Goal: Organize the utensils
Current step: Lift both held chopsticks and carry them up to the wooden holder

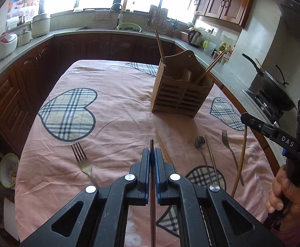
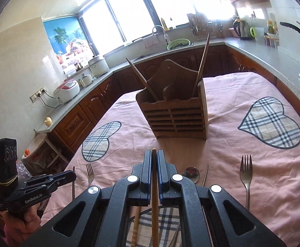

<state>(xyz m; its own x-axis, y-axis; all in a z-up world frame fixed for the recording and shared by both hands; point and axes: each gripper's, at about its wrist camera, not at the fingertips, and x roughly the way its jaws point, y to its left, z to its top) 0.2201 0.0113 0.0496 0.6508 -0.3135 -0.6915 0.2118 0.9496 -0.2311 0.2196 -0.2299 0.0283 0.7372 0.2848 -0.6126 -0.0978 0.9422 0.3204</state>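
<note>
We hold both grippers off the cloth: left gripper (image 1: 152, 160) clamped on a dark chopstick (image 1: 152, 144), right gripper (image 2: 154, 160) on a wooden chopstick (image 2: 154, 185), probably bound for the holder (image 2: 176, 115) at frame centre.

A table under a pink cloth (image 1: 112, 94) with plaid hearts (image 1: 67, 113) stands in a kitchen. A grey counter (image 1: 100, 30) over dark wood cabinets (image 1: 96, 45) wraps around its far and side edges. Bright windows (image 2: 129, 12) glare behind the far sink tap (image 1: 117, 8). Rice cookers (image 1: 2, 43) sit at left, a kettle (image 1: 195, 38) and wok (image 1: 275, 90) at right, beneath wooden wall cupboards (image 1: 221, 6).
</note>
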